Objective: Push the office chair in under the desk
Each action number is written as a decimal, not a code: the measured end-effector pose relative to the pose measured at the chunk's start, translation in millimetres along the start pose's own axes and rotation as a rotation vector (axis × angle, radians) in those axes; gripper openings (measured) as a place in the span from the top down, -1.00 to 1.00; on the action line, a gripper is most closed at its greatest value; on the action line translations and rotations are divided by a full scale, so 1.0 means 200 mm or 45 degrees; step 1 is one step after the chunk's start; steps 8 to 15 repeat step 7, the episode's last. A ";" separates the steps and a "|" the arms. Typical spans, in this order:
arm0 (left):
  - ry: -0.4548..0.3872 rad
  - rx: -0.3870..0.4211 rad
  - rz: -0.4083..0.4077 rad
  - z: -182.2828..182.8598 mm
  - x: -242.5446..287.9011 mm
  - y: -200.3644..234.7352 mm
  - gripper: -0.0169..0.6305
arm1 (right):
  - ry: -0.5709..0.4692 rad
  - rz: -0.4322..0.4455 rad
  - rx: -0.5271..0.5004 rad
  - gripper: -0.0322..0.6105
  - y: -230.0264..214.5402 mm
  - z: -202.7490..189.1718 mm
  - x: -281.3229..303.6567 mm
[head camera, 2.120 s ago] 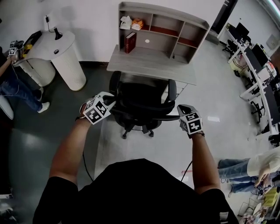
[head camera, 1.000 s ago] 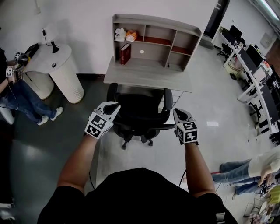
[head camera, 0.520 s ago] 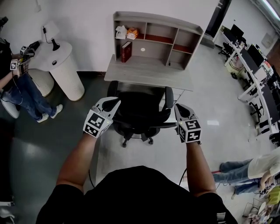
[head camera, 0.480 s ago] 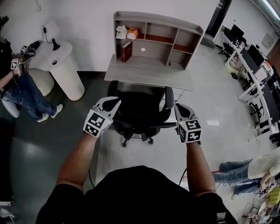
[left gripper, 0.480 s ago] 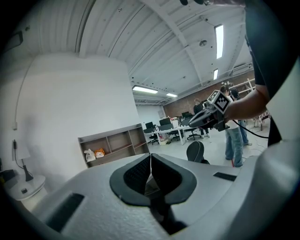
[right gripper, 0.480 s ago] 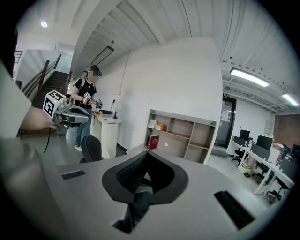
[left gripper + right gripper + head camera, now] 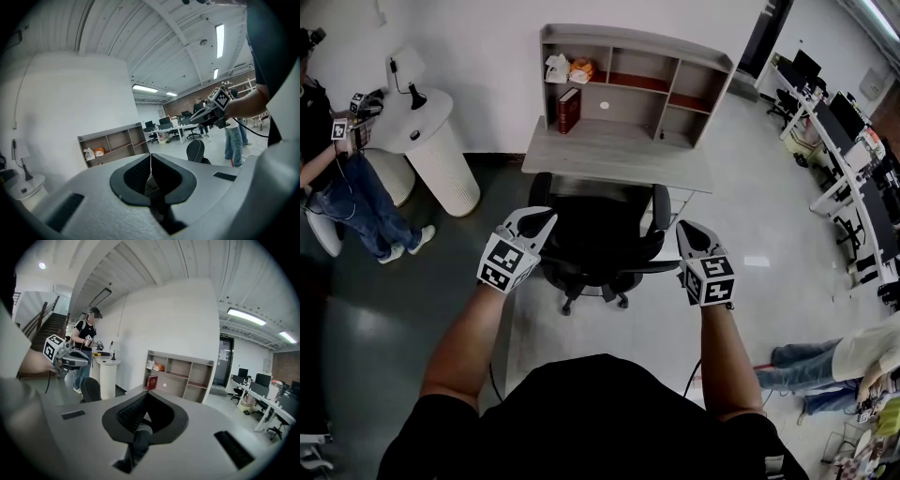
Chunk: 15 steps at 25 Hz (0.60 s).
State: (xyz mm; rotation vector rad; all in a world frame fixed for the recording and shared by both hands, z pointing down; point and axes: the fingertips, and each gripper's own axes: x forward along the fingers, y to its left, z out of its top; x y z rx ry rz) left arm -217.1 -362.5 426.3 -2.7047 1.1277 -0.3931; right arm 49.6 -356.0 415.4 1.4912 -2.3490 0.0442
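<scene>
Your left gripper (image 7: 542, 218) and right gripper (image 7: 685, 228) are both closed, empty, flanking the office chair (image 7: 598, 234); its seat faces the desk (image 7: 614, 153), backrest towards you.

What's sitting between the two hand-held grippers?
The black office chair: its backrest fills the gap between the left hand-held gripper and the right hand-held gripper. The head view shows it.

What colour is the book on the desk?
Dark red; the book shows best in the head view.

Black short-sleeved T-shirt (image 7: 600, 412)
</scene>
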 end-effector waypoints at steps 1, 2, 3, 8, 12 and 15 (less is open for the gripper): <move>0.000 0.001 -0.002 0.00 0.00 -0.01 0.89 | -0.001 0.001 0.007 0.88 0.00 0.00 -0.01; 0.001 0.001 -0.005 0.00 0.00 -0.01 0.89 | -0.006 0.004 0.014 0.88 0.00 0.01 -0.01; 0.002 0.002 -0.007 0.00 0.01 -0.01 0.89 | -0.012 0.009 0.021 0.88 0.00 0.02 -0.02; 0.006 0.003 -0.006 0.01 0.02 0.00 0.89 | -0.035 0.023 0.029 0.88 -0.01 0.06 -0.01; 0.006 0.003 -0.006 0.01 0.02 0.00 0.89 | -0.035 0.023 0.029 0.88 -0.01 0.06 -0.01; 0.006 0.003 -0.006 0.01 0.02 0.00 0.89 | -0.035 0.023 0.029 0.88 -0.01 0.06 -0.01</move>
